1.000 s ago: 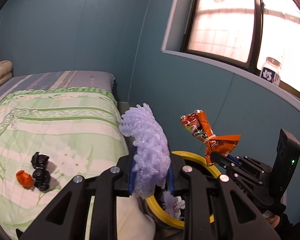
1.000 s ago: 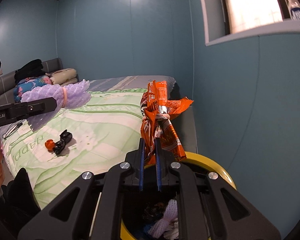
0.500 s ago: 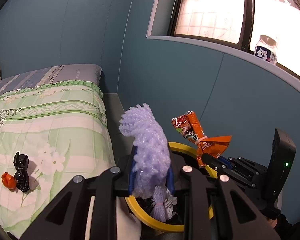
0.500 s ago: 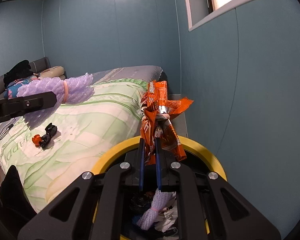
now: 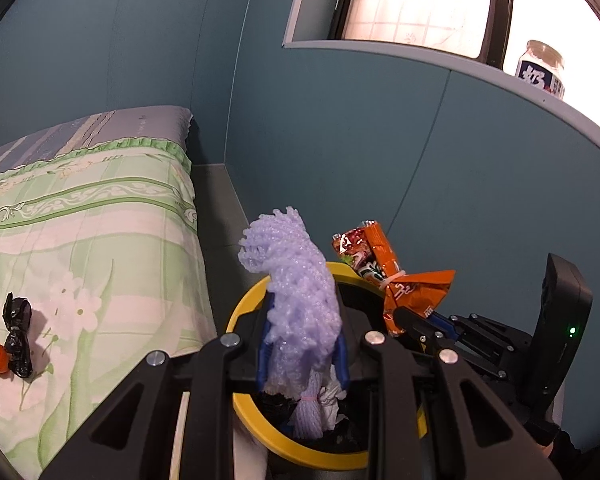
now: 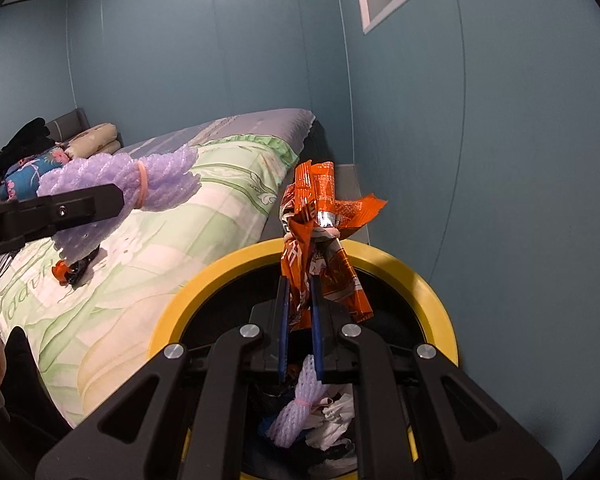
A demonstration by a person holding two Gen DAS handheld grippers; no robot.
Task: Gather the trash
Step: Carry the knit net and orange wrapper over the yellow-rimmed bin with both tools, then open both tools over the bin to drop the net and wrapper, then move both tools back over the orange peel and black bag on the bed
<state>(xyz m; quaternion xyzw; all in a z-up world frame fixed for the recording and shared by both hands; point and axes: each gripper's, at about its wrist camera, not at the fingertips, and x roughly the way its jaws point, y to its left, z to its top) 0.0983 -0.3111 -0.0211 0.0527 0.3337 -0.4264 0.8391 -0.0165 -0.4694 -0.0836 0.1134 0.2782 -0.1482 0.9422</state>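
Right wrist: right gripper (image 6: pixel 299 312) clamps orange wrapper (image 6: pixel 320 240) above yellow-rimmed bin (image 6: pixel 428 296); left gripper (image 5: pixel 302 344) grips purple foam net (image 5: pixel 300 280).

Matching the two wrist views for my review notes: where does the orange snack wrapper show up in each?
Left wrist: orange snack wrapper right of centre, held by the right gripper above the bin.
Right wrist: wrapper at centre, clamped between the fingers.
Shared landmark: the yellow bin rim.
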